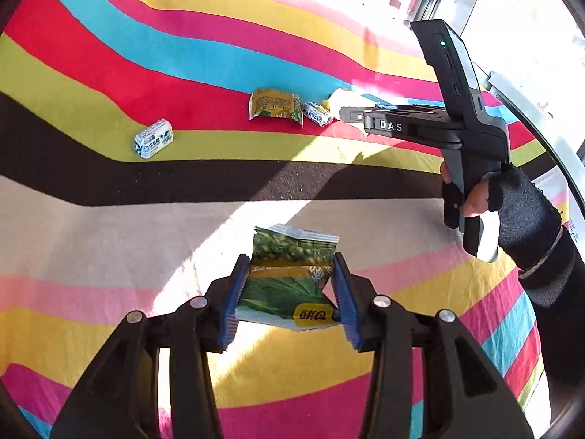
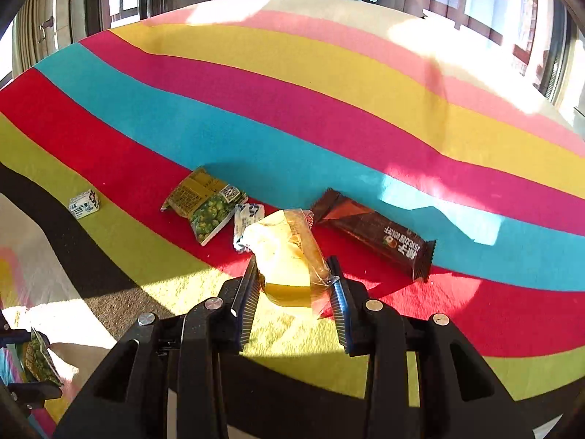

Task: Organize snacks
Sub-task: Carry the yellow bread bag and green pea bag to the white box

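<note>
Left wrist view: the left gripper clamps a green crinkled foil pea-snack packet by its sides, long axis running away from the fingers, lifted over the pale band of the striped woven rug. The right gripper pinches a yellow cake in clear plastic wrap over the red stripe, just beside a second green pea packet and a brown chocolate bar wrapper. That cluster lies ahead of the left fingers, toward the rug's far edge; a small white-and-blue candy sits apart. Bare rug leaves room beside the matching packet.
</note>
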{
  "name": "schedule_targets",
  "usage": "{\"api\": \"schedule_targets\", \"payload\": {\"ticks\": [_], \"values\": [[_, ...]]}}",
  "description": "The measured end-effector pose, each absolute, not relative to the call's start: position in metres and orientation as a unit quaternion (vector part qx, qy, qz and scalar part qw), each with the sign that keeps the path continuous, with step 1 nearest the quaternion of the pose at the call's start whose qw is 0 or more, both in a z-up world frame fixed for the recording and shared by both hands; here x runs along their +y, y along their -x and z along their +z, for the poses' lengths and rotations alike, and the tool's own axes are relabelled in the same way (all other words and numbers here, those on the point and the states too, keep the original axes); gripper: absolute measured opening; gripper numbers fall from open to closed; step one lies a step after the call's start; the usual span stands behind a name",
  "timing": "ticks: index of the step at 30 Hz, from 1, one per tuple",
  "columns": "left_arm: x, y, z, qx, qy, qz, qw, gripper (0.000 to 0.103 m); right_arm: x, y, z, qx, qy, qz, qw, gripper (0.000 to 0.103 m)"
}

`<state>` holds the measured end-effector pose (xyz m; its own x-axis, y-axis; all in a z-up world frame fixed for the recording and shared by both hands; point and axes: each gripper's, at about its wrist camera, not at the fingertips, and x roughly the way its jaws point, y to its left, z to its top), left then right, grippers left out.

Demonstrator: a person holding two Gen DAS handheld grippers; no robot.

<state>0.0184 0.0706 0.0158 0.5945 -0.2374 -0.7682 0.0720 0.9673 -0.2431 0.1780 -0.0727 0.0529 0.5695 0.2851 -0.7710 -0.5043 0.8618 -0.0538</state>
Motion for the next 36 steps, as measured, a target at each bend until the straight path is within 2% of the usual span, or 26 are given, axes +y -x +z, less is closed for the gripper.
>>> {"api": "schedule_targets", "payload": {"ticks": [5, 13, 30, 36], "values": [[0.085, 0.033, 0.015, 0.428, 0.116, -0.095, 0.891, 0.045, -0.109, -0.086, 0.060, 0.428, 0.046, 0.229, 0.873, 0.036], [0.091, 0.053, 0.018, 0.415, 0.116, -0.073, 0.899, 0.045, -0.121, 0.028, 0.044, 0.397, 0.023, 0.196, 0.896, 0.036], [0.089, 0.049, 0.014, 0.420, 0.099, -0.057, 0.900, 0.046, -0.133, 0.027, 0.041, 0.397, 0.007, 0.135, 0.908, 0.035], [0.086, 0.048, 0.014, 0.423, 0.084, -0.050, 0.901, 0.046, -0.155, 0.054, 0.050, 0.365, -0.074, 0.152, 0.916, 0.035]]}}
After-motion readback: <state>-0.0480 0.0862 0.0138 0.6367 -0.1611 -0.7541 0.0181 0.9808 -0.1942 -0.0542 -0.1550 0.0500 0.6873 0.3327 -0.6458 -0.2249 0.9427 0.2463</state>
